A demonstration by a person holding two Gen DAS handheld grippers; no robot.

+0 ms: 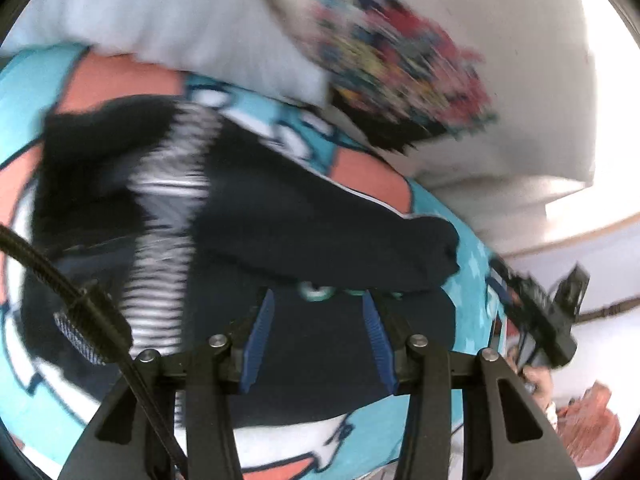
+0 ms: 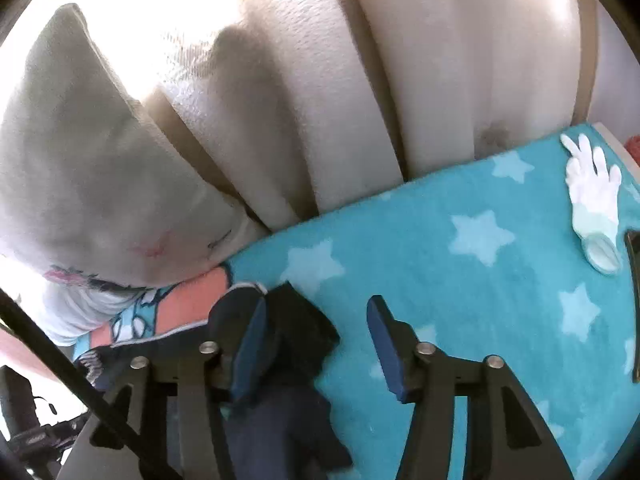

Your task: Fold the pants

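Fingers (image 1: 264, 320) of both grippers stood apart over limp, light dark pants (image 1: 304, 220); take hold at the hem.

Star-printed turquoise blanket (image 2: 480, 280), white pillow (image 2: 80, 180), cream cushions (image 2: 320, 100)

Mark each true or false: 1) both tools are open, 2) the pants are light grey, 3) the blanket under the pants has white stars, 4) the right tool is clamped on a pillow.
1) Left tool and right tool are open: true.
2) Pants are light grey: false, dark navy with a striped panel.
3) Blanket has white stars: true.
4) Right tool is clamped on a pillow: false, it is open over the pants' edge.
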